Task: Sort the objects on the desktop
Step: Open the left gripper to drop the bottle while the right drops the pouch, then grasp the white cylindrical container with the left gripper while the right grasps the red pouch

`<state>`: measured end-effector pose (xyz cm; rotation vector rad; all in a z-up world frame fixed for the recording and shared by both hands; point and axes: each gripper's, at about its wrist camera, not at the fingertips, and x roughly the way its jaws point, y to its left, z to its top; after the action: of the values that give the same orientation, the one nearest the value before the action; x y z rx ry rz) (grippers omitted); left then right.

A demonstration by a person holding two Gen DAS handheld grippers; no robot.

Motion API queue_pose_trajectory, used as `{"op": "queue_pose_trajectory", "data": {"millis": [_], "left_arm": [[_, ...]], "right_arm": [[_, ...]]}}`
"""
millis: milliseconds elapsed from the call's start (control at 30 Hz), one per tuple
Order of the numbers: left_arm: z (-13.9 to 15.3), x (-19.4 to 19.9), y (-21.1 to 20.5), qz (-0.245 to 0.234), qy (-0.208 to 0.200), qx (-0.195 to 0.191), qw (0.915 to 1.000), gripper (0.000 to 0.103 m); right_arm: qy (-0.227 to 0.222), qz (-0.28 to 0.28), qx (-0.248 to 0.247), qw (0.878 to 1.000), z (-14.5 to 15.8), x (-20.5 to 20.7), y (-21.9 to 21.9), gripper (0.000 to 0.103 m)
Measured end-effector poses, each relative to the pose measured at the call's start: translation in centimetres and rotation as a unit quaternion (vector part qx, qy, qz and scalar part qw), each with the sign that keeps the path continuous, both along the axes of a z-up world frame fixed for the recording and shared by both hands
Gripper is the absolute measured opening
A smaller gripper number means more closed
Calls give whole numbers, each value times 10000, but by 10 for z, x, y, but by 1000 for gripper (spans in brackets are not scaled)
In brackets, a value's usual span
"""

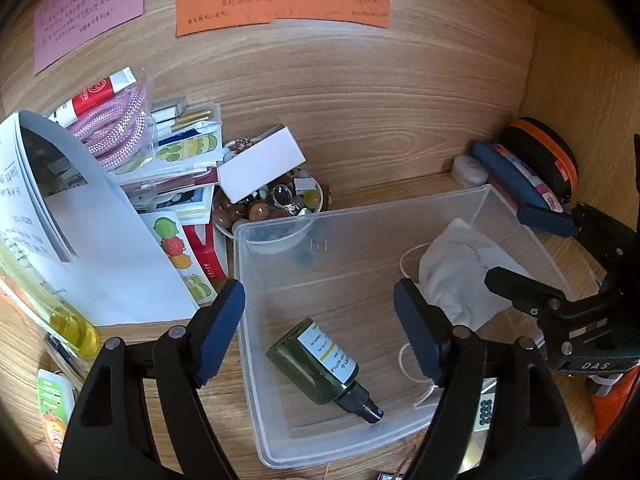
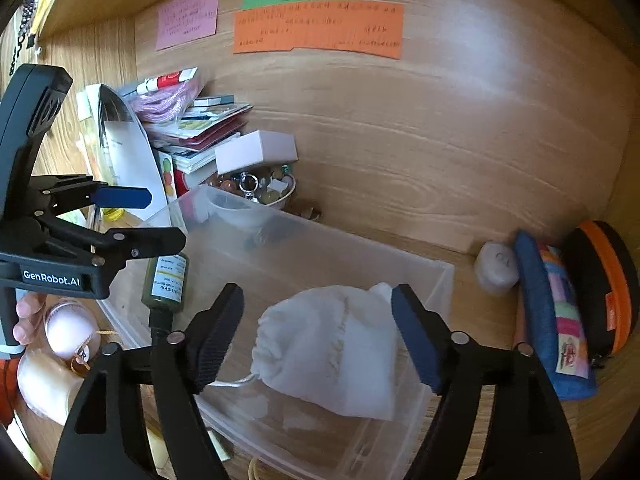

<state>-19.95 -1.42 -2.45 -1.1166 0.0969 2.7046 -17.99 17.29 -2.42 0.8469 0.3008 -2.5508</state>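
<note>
Clear plastic rectangular bin [image 1: 520,216] sits on the wooden desk [image 1: 360,120], close to the back panel, and holds two things. Lying on its side on the bin floor toward the left wall is a dark green glass spray bottle with a white and yellow label and black nozzle [image 1: 324,364]. Toward the right wall rests a white cloth drawstring pouch [image 2: 332,356], its cord trailing out at the gathered end.

The left gripper [image 1: 320,332] hangs over the bin above the bottle, its blue-padded fingers spread wide and holding nothing. The right gripper [image 2: 318,336] hovers over the pouch with its fingers likewise wide apart, one on each side of the pouch, and I cannot tell whether they touch it.

Just beyond the bin's far left corner stands a white bowl of beads and trinkets [image 1: 272,204], with a small white cardboard box [image 1: 260,168] leaning over it. Left of that is a heap of papers, sticker sheets and a coiled pink cord [image 1: 116,120]. At the desk's right back corner lean a blue fabric pencil case [image 2: 548,312] and a black and orange zip case [image 2: 604,280], with a small white round object [image 2: 494,268] beside them.
</note>
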Motion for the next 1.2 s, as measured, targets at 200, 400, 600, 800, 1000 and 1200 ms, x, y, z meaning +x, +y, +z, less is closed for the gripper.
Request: {"op": "queue_pose_trajectory", "data": {"millis": [200, 400, 600, 800, 1000, 1200], "left_arm": [[3, 1, 4, -36, -23, -21, 10000, 92], [20, 14, 6, -29, 166, -127, 9998, 92], [37, 34, 0, 56, 339, -141, 9993, 93], [53, 62, -7, 134, 540, -91, 9984, 99], [63, 97, -13, 177, 742, -101, 9970, 99], [65, 130, -17, 225, 817, -76, 9964, 100]], "right_arm": [[-85, -79, 46, 9999, 3, -2, 2, 82], [114, -138, -11, 9998, 23, 13, 5, 83], [527, -126, 11, 9985, 46, 47, 9, 99], [842, -99, -52, 9964, 62, 82, 12, 102], [928, -96, -76, 9956, 63, 107, 16, 103], [902, -138, -147, 9957, 64, 126, 25, 103]]}}
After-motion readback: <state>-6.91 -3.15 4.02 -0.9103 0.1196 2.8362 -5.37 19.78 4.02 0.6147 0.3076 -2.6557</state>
